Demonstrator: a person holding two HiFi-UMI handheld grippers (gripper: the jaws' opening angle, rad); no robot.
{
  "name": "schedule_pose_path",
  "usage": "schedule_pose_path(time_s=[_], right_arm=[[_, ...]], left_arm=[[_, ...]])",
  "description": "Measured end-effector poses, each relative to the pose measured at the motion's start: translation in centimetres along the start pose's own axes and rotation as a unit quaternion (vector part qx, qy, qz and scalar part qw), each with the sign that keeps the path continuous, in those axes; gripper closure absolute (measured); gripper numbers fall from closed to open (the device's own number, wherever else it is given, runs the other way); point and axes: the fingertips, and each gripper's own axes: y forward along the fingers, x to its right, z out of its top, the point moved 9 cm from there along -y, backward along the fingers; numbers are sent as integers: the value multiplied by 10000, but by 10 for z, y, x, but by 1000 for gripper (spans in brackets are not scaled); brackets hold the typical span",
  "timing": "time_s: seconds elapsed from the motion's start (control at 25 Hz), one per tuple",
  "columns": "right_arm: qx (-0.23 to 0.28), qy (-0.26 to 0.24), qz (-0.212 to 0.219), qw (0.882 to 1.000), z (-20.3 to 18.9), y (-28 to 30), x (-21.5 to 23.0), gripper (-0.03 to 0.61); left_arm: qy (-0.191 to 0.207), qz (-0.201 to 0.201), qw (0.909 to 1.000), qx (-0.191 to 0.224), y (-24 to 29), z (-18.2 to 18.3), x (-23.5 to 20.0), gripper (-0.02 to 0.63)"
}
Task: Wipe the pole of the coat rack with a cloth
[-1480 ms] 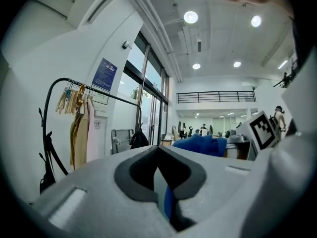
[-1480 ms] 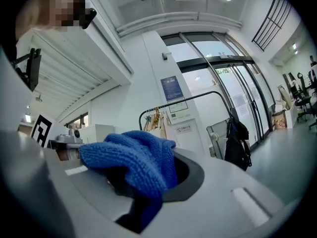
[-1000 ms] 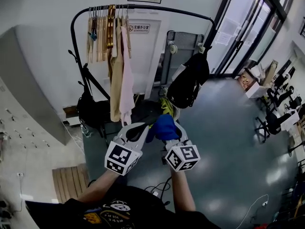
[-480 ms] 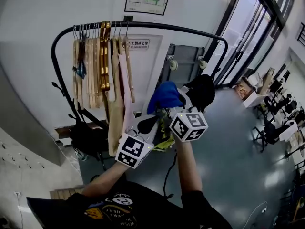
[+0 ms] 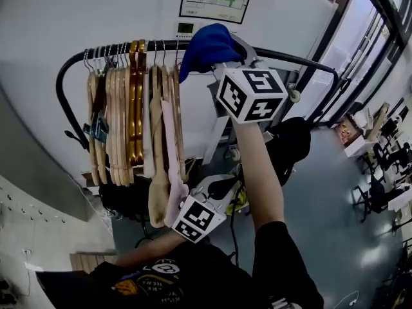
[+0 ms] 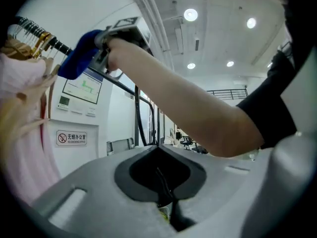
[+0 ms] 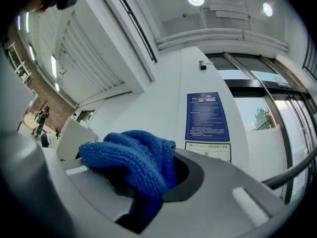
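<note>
1. Our right claw (image 5: 215,55) was clamped on a bunched, blue knitted cloth (image 5: 206,44), raised to the top of the rack.
2. The cloth covered a stretch of the round black pole (image 5: 302,61), just right of the wooden hangers (image 5: 122,108); we could not tell whether it touched.
3. Our left claw (image 5: 215,188) hung low, its smooth grey jaws together on nothing.
</note>
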Motion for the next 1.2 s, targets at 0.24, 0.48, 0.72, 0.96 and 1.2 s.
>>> schedule_pose_path(time_s=[0.24,0.48,0.72,0.96,1.2], right_arm=[[-360,-1197,-325,9916,-27,23,14,523],[-379,-1160,-791,9894,-31,-17,93,523],[-563,-930,-1482,9830,-40,-76,221,523],[-765,-529,-2282,9692,-45,-123,337,523],[-546,-223,-2266,9722,-48,-137,349,531]], left_arm=[[122,118,9998,83,38,12,-7,617],[-65,348,9992,170,72,19,-20,617],[231,800,9957,399,113,40,-44,617],[293,1255,9891,718,136,75,-71,617],[286,1265,9890,717,137,84,-76,617]])
